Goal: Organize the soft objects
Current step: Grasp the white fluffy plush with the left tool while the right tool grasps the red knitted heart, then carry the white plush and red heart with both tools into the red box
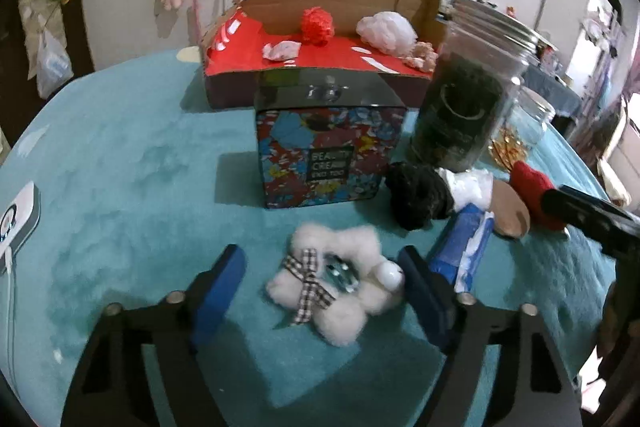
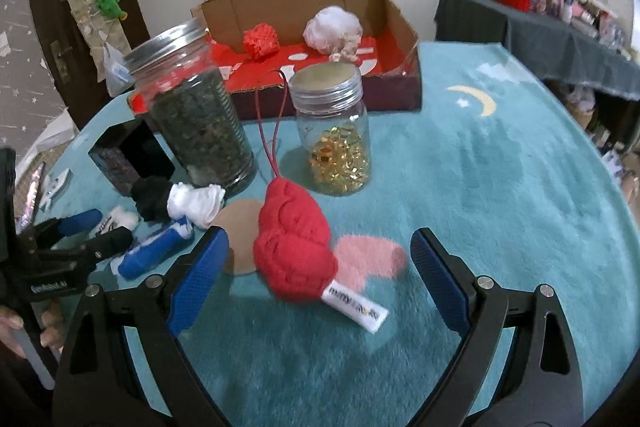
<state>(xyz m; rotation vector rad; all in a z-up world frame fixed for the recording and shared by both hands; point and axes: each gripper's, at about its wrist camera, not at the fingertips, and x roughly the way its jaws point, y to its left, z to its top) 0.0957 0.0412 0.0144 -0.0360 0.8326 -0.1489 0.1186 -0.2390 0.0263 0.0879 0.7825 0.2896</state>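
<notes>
Left gripper [image 1: 322, 281]: angled down toward the surface, jaws apart, blue pads [image 1: 222, 277] clear of contact on both sides. Right gripper [image 2: 320, 267]: likewise angled down, jaws spread wider, pads [image 2: 200, 275] touching nothing. In the right wrist view, the person's hand [image 2: 28, 331] grips the left gripper's handle at near left.
</notes>
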